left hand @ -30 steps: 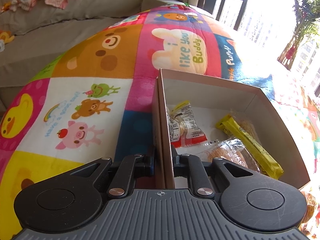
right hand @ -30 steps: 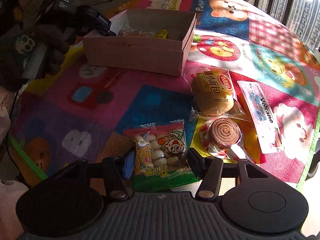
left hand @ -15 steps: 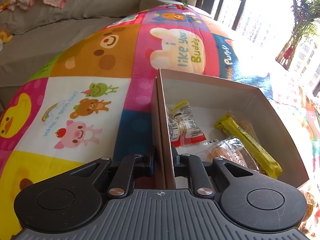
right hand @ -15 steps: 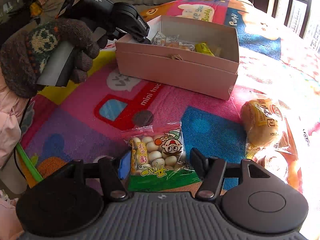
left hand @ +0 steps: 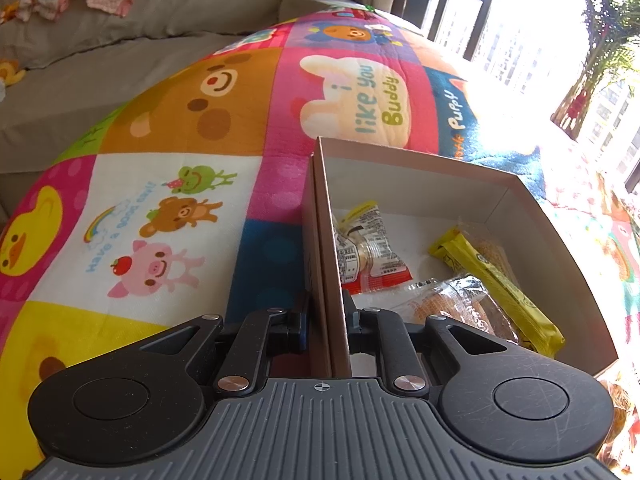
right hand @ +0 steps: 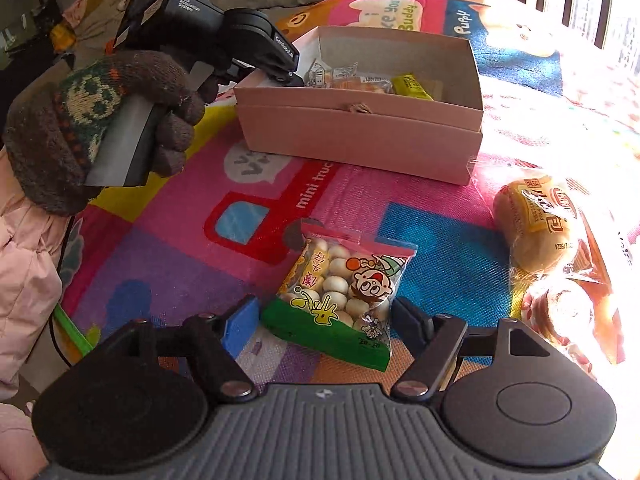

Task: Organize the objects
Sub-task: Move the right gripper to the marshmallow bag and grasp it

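Note:
A brown cardboard box (left hand: 416,164) stands on a colourful play mat (left hand: 168,208); it also shows in the right wrist view (right hand: 360,140). My left gripper (left hand: 326,322) is shut on the box's left wall. Inside lie a red and clear snack packet (left hand: 368,248), a yellow bar (left hand: 500,288) and a wrapped pastry (left hand: 456,308). In the right wrist view my right gripper (right hand: 326,320) is open. A green bag of white candy balls (right hand: 344,296) lies on the mat between its fingers.
A wrapped bun (right hand: 532,224) and a spiral roll cake (right hand: 568,312) lie on the mat at the right. A gloved hand (right hand: 96,120) holds the left gripper's handle. A grey sofa (left hand: 120,40) with clothes stands behind the mat.
My right gripper has opened wider and the candy bag now lies on the mat between the fingers. The right view has swung left towards the box. My left gripper keeps its hold.

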{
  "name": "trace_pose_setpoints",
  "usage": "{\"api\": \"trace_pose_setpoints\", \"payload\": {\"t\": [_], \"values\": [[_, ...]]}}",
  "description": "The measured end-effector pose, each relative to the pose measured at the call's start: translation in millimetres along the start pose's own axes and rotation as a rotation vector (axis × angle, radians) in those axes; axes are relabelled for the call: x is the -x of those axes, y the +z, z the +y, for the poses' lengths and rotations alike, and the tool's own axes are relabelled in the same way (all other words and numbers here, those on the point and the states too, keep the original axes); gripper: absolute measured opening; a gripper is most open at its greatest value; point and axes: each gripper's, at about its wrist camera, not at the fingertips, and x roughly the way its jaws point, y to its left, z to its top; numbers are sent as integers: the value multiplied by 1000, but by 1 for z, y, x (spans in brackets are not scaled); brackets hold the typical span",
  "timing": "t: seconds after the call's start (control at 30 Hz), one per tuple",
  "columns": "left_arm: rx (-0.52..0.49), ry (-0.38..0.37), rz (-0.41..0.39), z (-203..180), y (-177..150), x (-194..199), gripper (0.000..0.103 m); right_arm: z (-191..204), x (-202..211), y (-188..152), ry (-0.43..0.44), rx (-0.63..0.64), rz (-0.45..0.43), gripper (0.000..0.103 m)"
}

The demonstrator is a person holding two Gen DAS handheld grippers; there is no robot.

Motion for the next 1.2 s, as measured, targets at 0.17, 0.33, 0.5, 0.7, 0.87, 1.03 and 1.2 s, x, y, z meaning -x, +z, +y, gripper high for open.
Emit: {"api": "trace_pose_setpoints", "payload": {"t": [0.17,0.33,0.5,0.7,0.87,1.03,1.2], "values": [[1,0,0,0,0,0,16,-7,3,0,-55,-3,-24,82],[-1,1,0,0,0,0,16,-16,-8,8,-37,-76,-16,88],[0,-1,0,0,0,0,16,-19,-21,15,-38,-111,-28,91],[1,-1,0,0,0,0,16,-5,-38,28,-32,-49,-44,90],[-2,-2,1,0,0,0,17,6,-35,24,-50,37,-42,73],[-7,-1,1,-1,-1,0,17,-7,-21,15,-52,16,-20,82],[-12,1,1,-1,-1,1,17,-9,-11,8,-18,20,6,56]]}}
